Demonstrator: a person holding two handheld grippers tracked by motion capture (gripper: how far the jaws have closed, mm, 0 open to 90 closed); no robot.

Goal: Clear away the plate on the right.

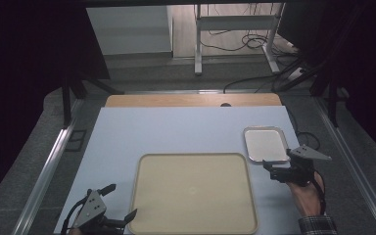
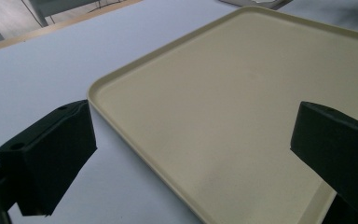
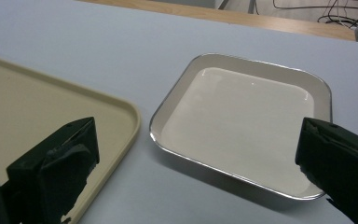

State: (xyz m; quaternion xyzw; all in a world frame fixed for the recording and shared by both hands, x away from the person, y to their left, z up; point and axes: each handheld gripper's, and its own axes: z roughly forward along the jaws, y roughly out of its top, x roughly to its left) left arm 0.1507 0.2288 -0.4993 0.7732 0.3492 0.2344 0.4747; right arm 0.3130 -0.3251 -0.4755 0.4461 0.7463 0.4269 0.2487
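A large, empty beige tray [image 1: 191, 155] lies on the pale blue table cover near the front. Right of its far corner sits a small empty metal tray [image 1: 266, 128] with a shiny rim. My left gripper [image 1: 121, 201] is open at the beige tray's near left corner. In the left gripper view the left gripper [image 2: 191, 126] has its jaws wide apart, one on each side of the beige tray's corner rim [image 2: 121, 77]. My right gripper [image 1: 270, 171] is open just in front of the metal tray. The right gripper view shows the right gripper [image 3: 196, 140] framing the metal tray's near rim [image 3: 168, 105], with nothing held.
The blue cover [image 1: 176, 129] ends at a wooden strip [image 1: 191, 100] along the far edge. Metal rails [image 1: 49, 166] run down both sides of the table. Beyond it are a desk frame [image 1: 198, 44] and floor cables [image 1: 249, 41]. The beige tray's edge [image 3: 121, 105] lies close to the metal tray.
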